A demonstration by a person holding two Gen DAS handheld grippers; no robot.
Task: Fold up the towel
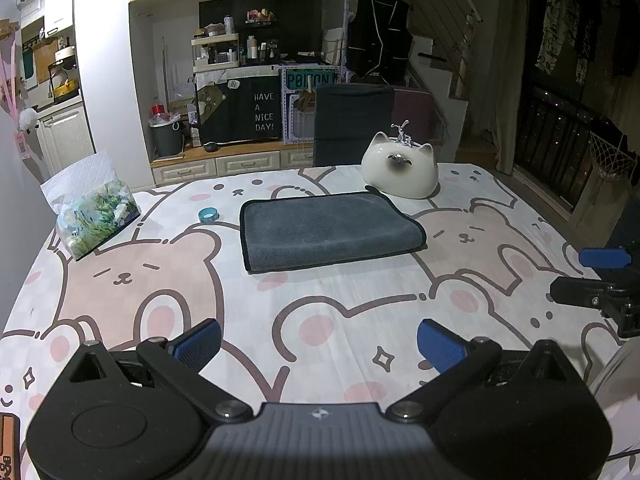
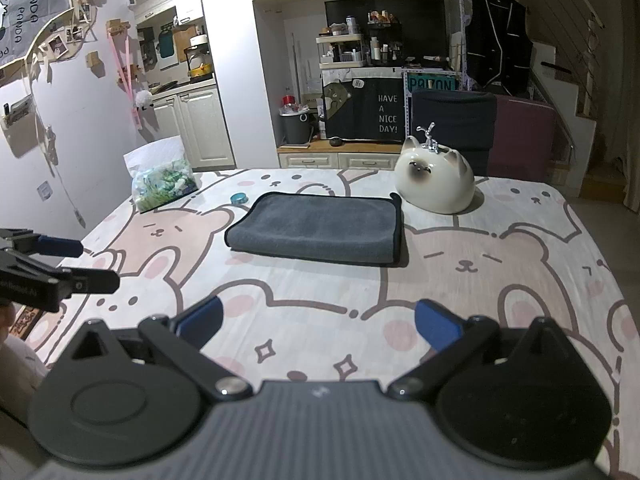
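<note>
— Where's the towel (image 1: 330, 230)?
— Folded into a grey rectangle on the bear-print counter (image 1: 320, 320), just in front of the ceramic cat (image 1: 400, 170), a small blue ring (image 1: 208, 214) near its left side.
— And the grippers?
— The left gripper (image 1: 319, 342) and the right gripper (image 2: 318, 322) both hang over the counter, well short of the towel, jaws spread wide, holding nothing.

The towel (image 1: 328, 230) is seen in dark grey, edged in black. The table (image 1: 320, 304) is covered in white printed with pink and beige bears. Blue pads (image 1: 200, 342) are borne by the black left tool (image 1: 319, 344).
</note>
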